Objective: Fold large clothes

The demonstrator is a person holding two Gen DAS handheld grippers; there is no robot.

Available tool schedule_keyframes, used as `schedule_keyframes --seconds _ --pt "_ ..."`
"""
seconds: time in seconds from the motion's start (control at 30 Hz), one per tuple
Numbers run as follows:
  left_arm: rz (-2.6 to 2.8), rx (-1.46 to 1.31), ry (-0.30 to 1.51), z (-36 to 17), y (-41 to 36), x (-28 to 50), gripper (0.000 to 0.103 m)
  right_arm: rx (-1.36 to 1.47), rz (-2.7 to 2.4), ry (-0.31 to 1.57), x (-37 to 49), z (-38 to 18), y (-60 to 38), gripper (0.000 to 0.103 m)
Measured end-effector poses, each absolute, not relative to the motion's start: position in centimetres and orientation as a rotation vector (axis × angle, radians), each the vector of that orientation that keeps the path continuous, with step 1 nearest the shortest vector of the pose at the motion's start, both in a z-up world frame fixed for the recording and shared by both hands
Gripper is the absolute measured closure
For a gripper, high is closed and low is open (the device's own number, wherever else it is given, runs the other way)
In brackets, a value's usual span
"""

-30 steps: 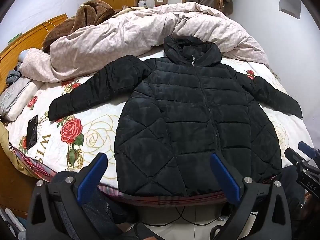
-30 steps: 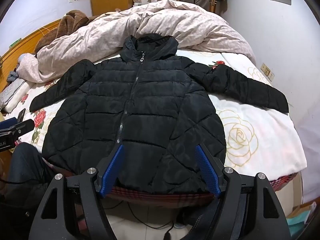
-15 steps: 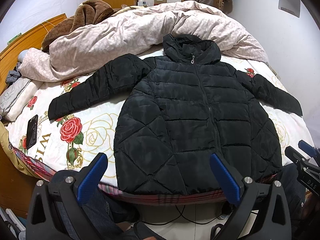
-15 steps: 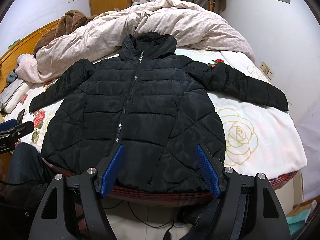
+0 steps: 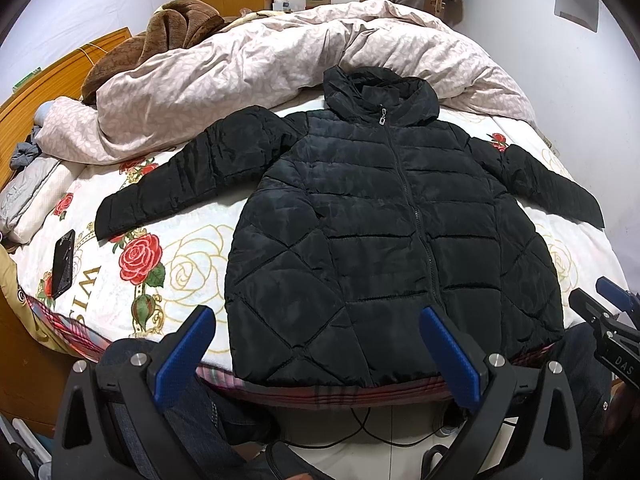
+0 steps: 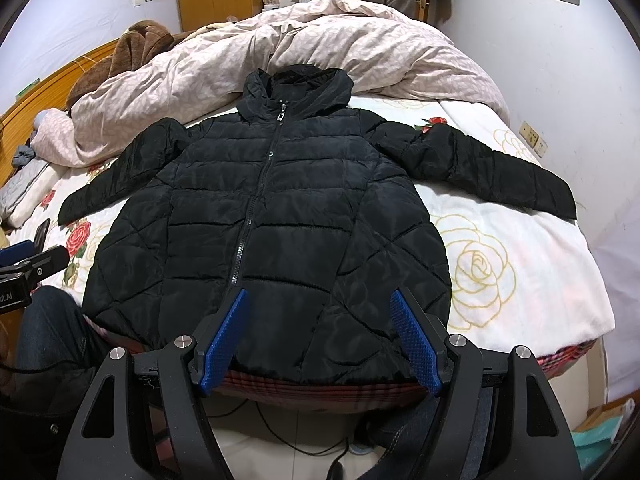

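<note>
A black quilted puffer jacket [image 5: 372, 240] lies face up and flat on the bed [image 5: 192, 248], front zipped to the collar, the silver zipper pull [image 5: 383, 117] sitting just under the hood [image 5: 380, 88]. The hood points to 12 o'clock and touches the heaped pale pink duvet [image 5: 260, 72]; the hem runs along the near bed edge at 6 o'clock, over a strip of red plaid cloth. Both sleeves are spread out, one toward 9 o'clock and one toward 3 o'clock, each angled a little toward the viewer. The stitching makes horizontal bands across the chest and diamond shapes along the lower sides. The rose-printed white bedspread shows around the jacket on both sides.

In the left wrist view the left gripper [image 5: 316, 344] hangs off the near edge of the bed, pointing toward 12 o'clock at the hem's left half, its blue-padded jaws spread wide with nothing between them and clear of the fabric. In the right wrist view the right gripper [image 6: 320, 332] is posed the same way over the hem's right half, jaws also wide apart and empty; whether its pads graze the fabric cannot be told. Each gripper's tip shows at the other view's edge.

A dark phone [image 5: 64, 258] lies on the bedspread at 9 o'clock, well apart from the sleeve cuff. A brown fleece blanket [image 5: 160, 36] is piled at 11 o'clock.
</note>
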State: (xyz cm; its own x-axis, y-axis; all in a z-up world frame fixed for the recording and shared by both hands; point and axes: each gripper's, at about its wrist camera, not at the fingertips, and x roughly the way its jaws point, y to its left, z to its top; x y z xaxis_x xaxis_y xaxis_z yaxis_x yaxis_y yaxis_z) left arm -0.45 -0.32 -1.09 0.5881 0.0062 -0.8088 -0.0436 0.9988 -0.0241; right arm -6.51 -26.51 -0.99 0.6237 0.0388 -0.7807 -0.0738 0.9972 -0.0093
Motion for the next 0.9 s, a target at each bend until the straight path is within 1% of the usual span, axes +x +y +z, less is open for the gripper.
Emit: schedule_keyframes --seconds 0.9 --pt "0.029 -0.043 0.945 -1.36 -0.5 -0.83 0.0 -0.04 0.065 0.899 -6.5 -1.04 -26.52 0.03"
